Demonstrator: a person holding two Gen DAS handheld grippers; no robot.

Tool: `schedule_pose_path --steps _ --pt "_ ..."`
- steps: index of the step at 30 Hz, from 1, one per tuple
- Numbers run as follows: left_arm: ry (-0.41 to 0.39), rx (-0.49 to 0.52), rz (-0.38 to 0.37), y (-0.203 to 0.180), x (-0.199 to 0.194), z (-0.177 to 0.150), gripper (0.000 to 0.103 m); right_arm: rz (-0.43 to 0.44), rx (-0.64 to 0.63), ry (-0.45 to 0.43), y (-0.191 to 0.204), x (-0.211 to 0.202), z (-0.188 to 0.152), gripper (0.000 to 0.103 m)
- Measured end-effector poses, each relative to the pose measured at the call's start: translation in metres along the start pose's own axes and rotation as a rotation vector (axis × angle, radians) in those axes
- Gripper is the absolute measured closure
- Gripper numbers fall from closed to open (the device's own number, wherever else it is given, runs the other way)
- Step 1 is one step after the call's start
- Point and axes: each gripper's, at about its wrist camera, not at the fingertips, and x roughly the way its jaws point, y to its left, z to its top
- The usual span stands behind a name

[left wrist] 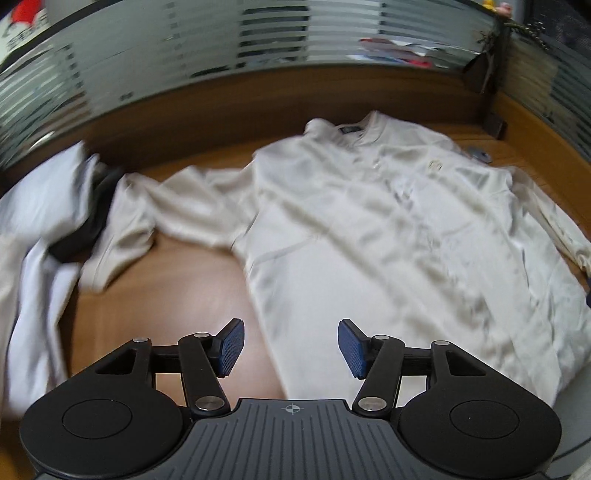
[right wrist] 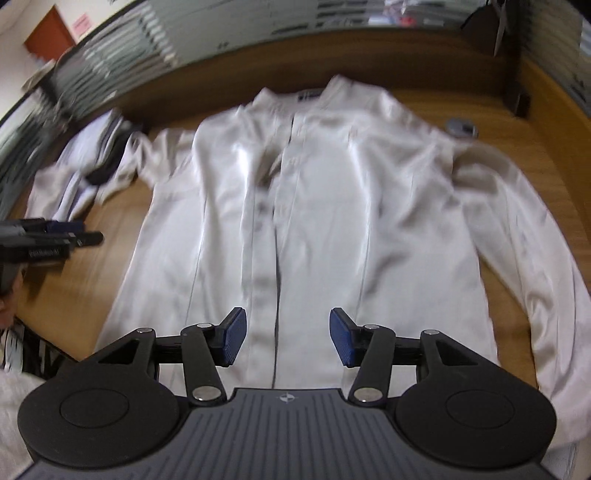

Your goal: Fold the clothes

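On the desk [right wrist: 546, 155], cream shirt [right wrist: 325, 206] lies spread flat.

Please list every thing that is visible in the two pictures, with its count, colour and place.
cream long-sleeved button shirt: one, cream, spread flat, collar at the far side
heap of white and dark clothes: one, white and dark, beyond the shirt's left sleeve
small round grey metal fitting: one, grey, near the shirt's right shoulder
wooden table: one, brown, under everything
striped glass partition: one, grey, behind the table
left tongs: one, black with blue pads, open, empty
right tongs: one, same colours, open, empty
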Motion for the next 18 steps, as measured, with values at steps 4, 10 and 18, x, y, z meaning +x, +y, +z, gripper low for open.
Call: schedule_pose_path --steps 4,10,18 --pt "-0.013 0.046 -0.050 0.003 0.029 0.034 0.044 -0.034 0.019 -0.027 0.006 0.020 0.035 0.047" --pt "-0.017 0.103 -0.106 0.002 0.067 0.079 0.043 -0.069 0.011 -0.030 0.015 0.063 0.077 0.049" --pt "-0.032 0.125 -0.064 0.005 0.124 0.134 0.040 -0.069 -0.012 0.000 0.015 0.123 0.122 0.057"
